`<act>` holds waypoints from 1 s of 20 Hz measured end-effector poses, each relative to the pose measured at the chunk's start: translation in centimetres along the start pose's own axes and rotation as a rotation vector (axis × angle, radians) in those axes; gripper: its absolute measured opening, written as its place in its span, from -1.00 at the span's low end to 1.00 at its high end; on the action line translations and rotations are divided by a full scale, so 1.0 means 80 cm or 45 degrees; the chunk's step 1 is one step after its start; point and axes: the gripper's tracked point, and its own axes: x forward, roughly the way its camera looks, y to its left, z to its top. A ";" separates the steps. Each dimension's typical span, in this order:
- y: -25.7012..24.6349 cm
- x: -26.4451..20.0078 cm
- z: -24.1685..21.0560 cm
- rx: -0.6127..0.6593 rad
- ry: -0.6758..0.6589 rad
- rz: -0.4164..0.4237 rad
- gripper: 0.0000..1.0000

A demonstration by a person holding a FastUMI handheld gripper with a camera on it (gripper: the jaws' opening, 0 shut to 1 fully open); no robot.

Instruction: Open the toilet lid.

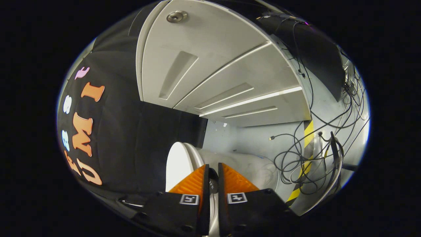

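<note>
Cabinet: a large pale grey cabinet [210, 65] with recessed handle slots and thin drawer gaps rises beyond the toilet, leaning across the view.
Booth wall: a black cloth wall [131, 138] hangs beside the toilet, meeting the cabinet's lower edge.
Floor: a pale grey floor [250, 138] stretches past the toilet toward the cabinet's base.
Toilet: a white ceramic toilet [250, 168] sits just ahead of the fingers, its rounded body running away from them.
Toilet lid: the white, flat oval plastic toilet lid [179, 164] stands on edge on the cloth-wall side of the toilet body, its face turned toward the cloth.
Cables: loose black cables [296, 158] lie tangled on the floor on the toilet's far side from the lid.
Tape: a yellow and black striped tape strip [307, 144] runs along the floor under the cables.
Gripper: the gripper [212, 172] has its fingers drawn to a narrow gap, tips against the toilet near the lid's hinge end; whether anything is pinched cannot be told.
Lock: a small round metal lock [176, 16] sits at the cabinet's far end from the toilet.
</note>
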 end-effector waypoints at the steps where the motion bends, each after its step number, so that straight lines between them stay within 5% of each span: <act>1: 0.003 -0.001 0.000 -0.007 0.002 0.000 -0.81; 13: 0.081 -0.047 0.004 -0.040 -0.023 0.113 -0.82; 20: 0.200 -0.083 0.015 -0.278 -0.187 0.211 -0.82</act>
